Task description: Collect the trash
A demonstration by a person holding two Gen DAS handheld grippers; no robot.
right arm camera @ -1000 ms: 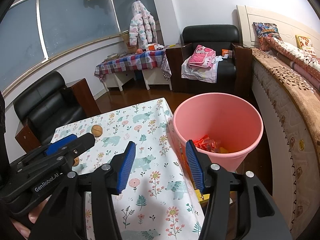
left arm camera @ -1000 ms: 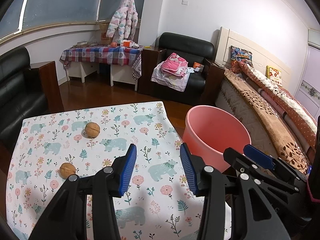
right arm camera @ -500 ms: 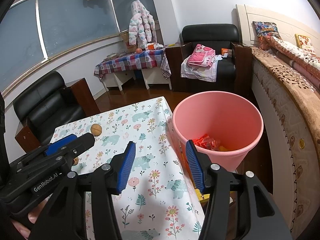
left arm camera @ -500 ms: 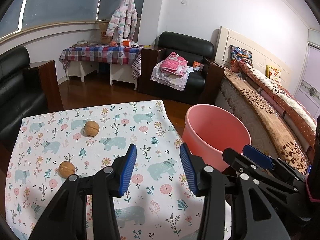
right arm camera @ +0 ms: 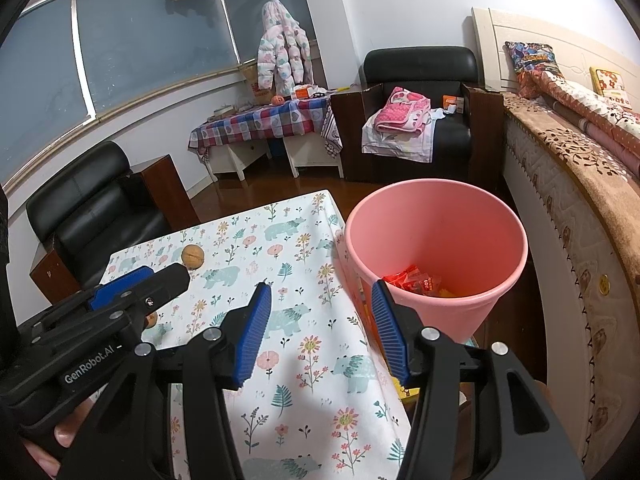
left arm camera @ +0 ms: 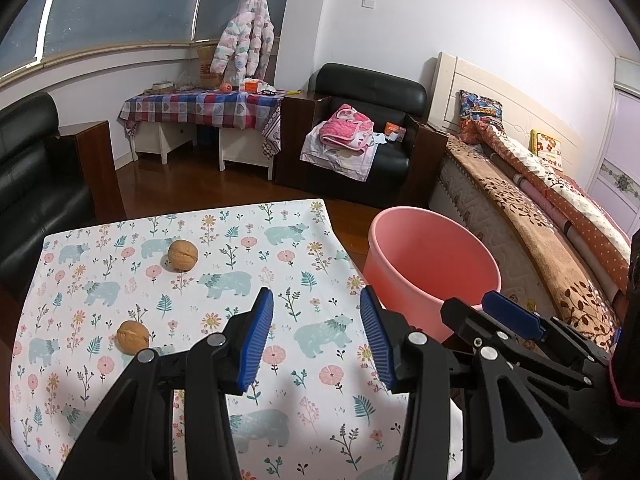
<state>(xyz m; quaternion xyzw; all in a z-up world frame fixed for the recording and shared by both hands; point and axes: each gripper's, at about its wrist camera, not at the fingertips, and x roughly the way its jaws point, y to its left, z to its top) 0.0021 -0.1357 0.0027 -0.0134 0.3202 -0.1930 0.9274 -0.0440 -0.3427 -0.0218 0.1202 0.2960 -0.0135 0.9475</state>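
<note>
Two walnuts lie on the floral tablecloth point(left arm camera: 224, 240): one far point(left arm camera: 183, 255), one nearer at the left point(left arm camera: 133, 337). The far walnut also shows in the right wrist view point(right arm camera: 193, 256). A pink bin point(left arm camera: 432, 256) stands off the table's right edge; in the right wrist view point(right arm camera: 436, 216) it holds red wrappers point(right arm camera: 412, 280). My left gripper point(left arm camera: 316, 332) is open and empty above the table's near part. My right gripper point(right arm camera: 320, 324) is open and empty over the table's right edge, beside the bin. The nearer walnut is mostly hidden behind the left gripper in the right wrist view.
A bed point(left arm camera: 540, 208) runs along the right behind the bin. Black armchairs stand at the left point(left arm camera: 32, 184) and at the back point(left arm camera: 360, 140). A plaid-covered side table point(left arm camera: 204, 108) is at the far wall. Wooden floor lies beyond the table.
Both grippers stay open and almost still. The views have drifted only slightly; the walnuts and the bin have not moved.
</note>
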